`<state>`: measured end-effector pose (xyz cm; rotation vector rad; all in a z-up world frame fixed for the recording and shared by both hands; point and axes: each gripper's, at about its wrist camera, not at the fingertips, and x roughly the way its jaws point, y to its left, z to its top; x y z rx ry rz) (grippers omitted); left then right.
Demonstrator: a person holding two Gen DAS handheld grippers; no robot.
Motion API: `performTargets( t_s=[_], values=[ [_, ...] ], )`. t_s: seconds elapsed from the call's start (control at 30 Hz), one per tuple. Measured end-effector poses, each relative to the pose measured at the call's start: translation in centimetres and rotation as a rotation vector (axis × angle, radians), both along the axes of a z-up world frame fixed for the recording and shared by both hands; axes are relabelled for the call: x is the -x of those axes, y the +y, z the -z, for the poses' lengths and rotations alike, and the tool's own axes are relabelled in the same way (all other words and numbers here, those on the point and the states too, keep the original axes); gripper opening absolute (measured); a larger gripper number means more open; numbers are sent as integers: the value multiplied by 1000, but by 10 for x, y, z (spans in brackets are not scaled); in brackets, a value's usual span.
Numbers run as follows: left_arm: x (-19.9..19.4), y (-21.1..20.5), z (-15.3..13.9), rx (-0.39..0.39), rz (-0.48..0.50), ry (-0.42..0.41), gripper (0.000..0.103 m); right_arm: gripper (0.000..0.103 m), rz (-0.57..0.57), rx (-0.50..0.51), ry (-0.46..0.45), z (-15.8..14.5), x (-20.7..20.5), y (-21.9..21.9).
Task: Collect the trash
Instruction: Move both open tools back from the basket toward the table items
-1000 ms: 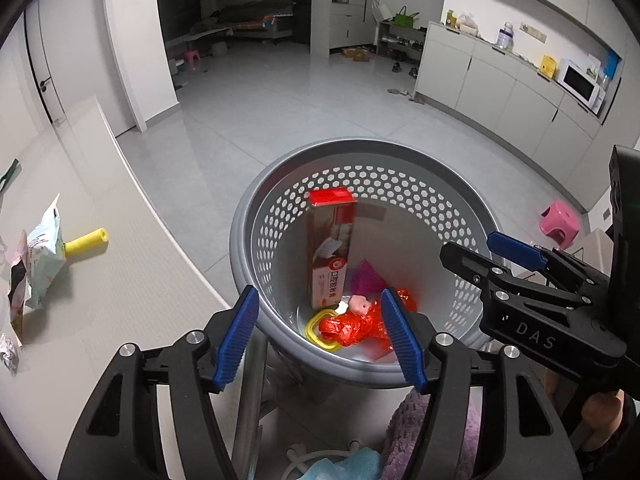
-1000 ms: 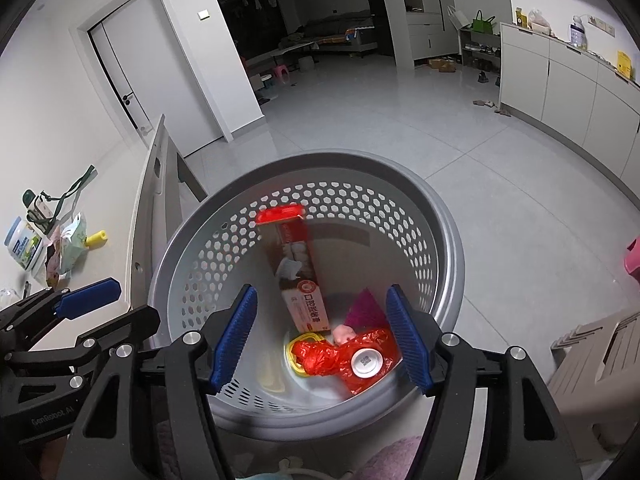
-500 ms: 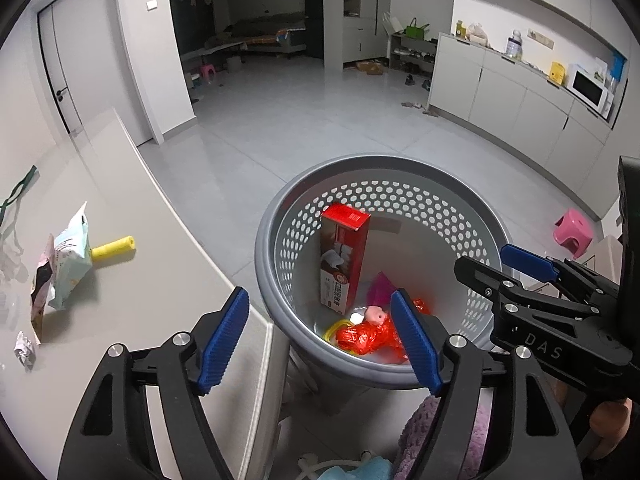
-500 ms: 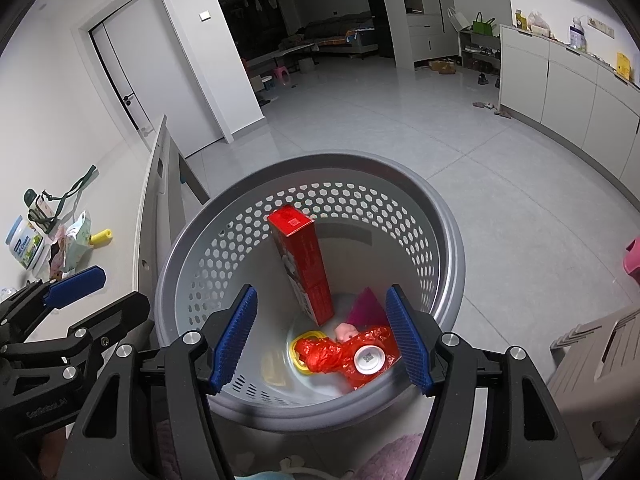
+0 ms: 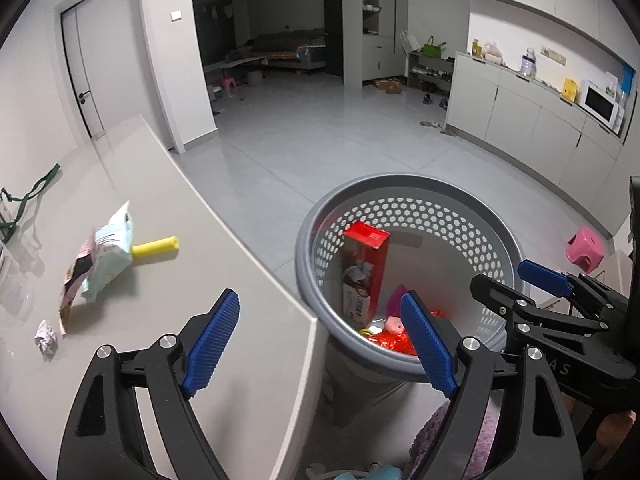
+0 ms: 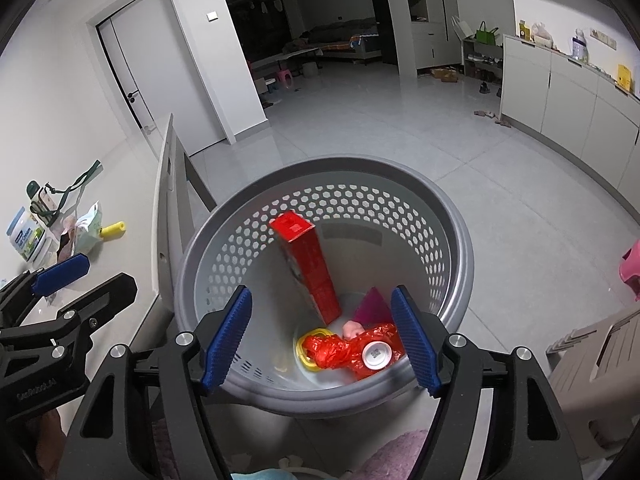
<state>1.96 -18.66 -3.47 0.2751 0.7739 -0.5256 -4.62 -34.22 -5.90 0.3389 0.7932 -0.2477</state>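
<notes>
The grey perforated basket (image 6: 452, 216) looks like smooth matt plastic, holding a glossy red cardboard carton (image 6: 310, 266) and a crinkled shiny red plastic bag (image 6: 340, 354). The beige tabletop (image 5: 168, 300) is smooth with a faint sheen, the floor tiles (image 5: 320, 140) glossy. A crumpled paper scrap (image 5: 46, 338) lies on the tabletop.

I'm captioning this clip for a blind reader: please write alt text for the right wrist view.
The open, empty right tool hangs over a grey perforated basket holding a tall red box leaning inside, red crumpled plastic and a yellow ring. To the left, the left tool is over a table with scattered wrappers.
</notes>
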Motion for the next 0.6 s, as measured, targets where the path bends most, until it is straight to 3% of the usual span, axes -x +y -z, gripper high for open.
performTargets(
  t_s=[0.6],
  values=[
    [14, 53, -16, 31, -109, -76, 86, 71, -40, 47, -59, -24, 17, 46]
  ],
)
